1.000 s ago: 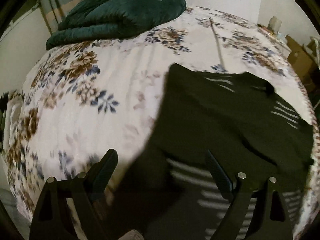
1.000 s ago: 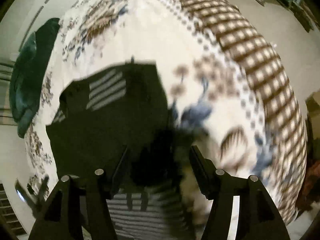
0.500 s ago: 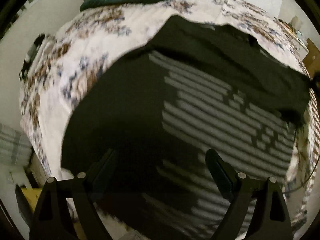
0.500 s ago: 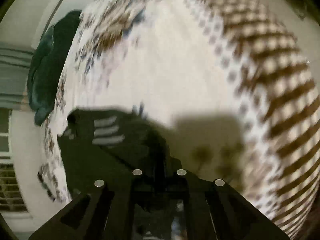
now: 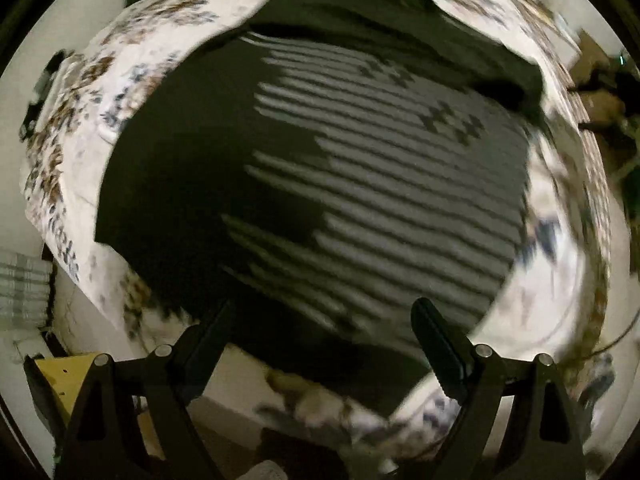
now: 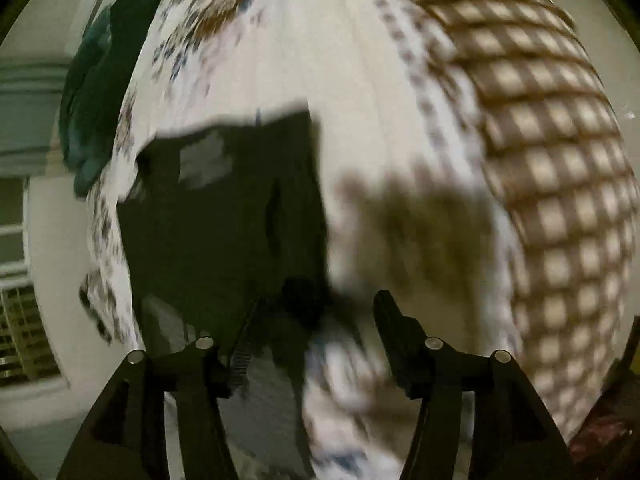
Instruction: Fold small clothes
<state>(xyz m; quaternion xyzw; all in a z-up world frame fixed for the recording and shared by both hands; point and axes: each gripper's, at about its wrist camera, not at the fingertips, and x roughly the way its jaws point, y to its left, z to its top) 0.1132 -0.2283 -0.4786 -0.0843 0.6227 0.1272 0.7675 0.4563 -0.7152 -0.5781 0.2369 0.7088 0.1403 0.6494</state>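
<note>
A black shirt with grey stripes [image 5: 360,184] lies spread on the floral bedspread [image 5: 72,128]. Its far part is folded over. My left gripper [image 5: 320,320] is open above the shirt's near hem and holds nothing. In the right wrist view the same shirt [image 6: 224,216] lies to the left. My right gripper [image 6: 316,320] is open over the shirt's right edge and holds nothing. Both views are blurred by motion.
A dark green blanket [image 6: 92,92] lies at the far end of the bed. The bedspread's brown checked border [image 6: 552,168] hangs over the bed's right side. A yellow box [image 5: 60,380] stands on the floor below the bed's near left corner.
My right gripper was shut half a second ago and is open now. My left gripper has stayed open and pulled back toward the shirt's near hem. More of the striped front shows.
</note>
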